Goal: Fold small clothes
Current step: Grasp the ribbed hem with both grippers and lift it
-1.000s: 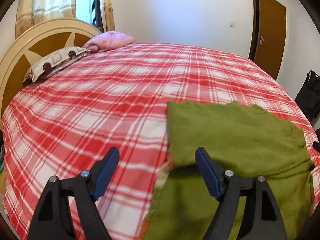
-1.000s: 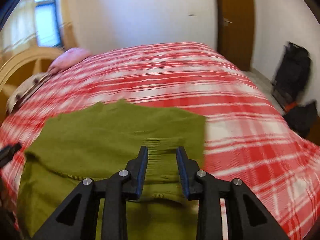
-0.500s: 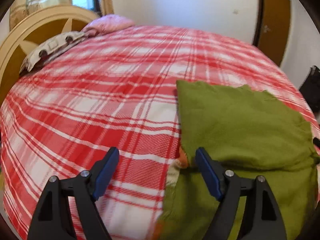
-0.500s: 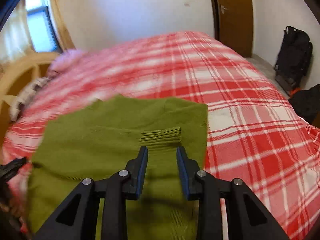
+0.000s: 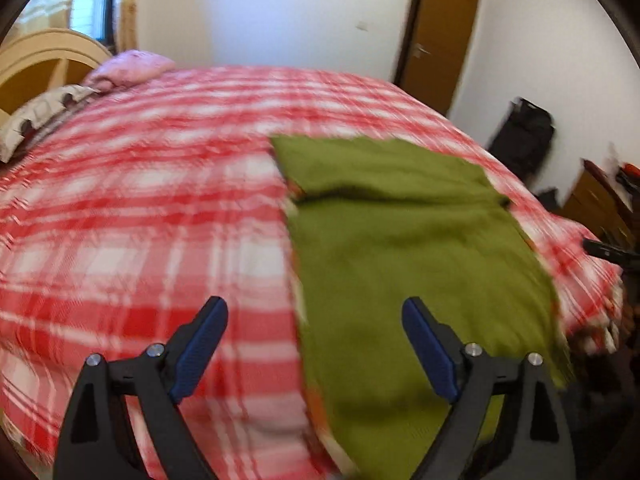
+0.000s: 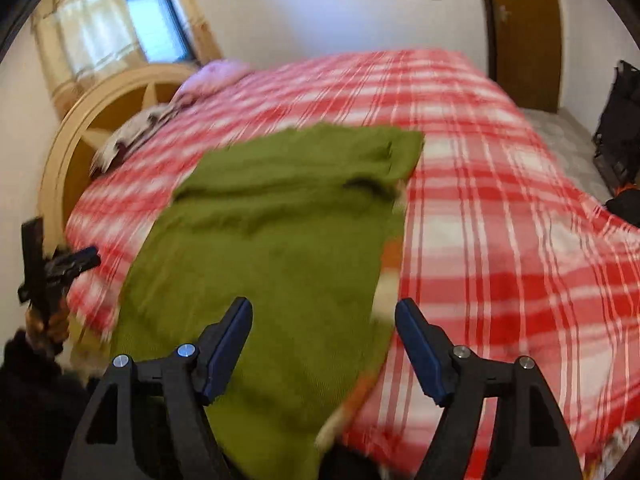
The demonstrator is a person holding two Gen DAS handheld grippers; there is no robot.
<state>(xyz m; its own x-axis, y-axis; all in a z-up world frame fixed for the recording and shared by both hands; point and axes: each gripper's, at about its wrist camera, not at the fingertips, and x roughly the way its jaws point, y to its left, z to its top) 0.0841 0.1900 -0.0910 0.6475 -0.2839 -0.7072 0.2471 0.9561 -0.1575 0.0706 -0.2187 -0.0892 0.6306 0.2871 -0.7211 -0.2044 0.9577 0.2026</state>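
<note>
So both grippers have backed off toward the near edge of the bed since a second ago, and the right one has let go of the folded-over part it was sitting on. The bed [image 5: 132, 216] with the red plaid cover takes up most of both views. The green sweater [image 5: 400, 240] lies flat near the bed's near edge, its far part already doubled over on itself, with a fold line across it. The left gripper [image 5: 314, 344] hangs above the sweater's left edge, jaws opening wide, nothing pinched. The right gripper [image 6: 324, 344] is over the sweater's right edge, jaws also opening, empty, cloth only underneath. Looks to me like one fold is done and they're resetting. Next I'd guess each one needs to grab a near corner or side edge for the second fold.
</note>
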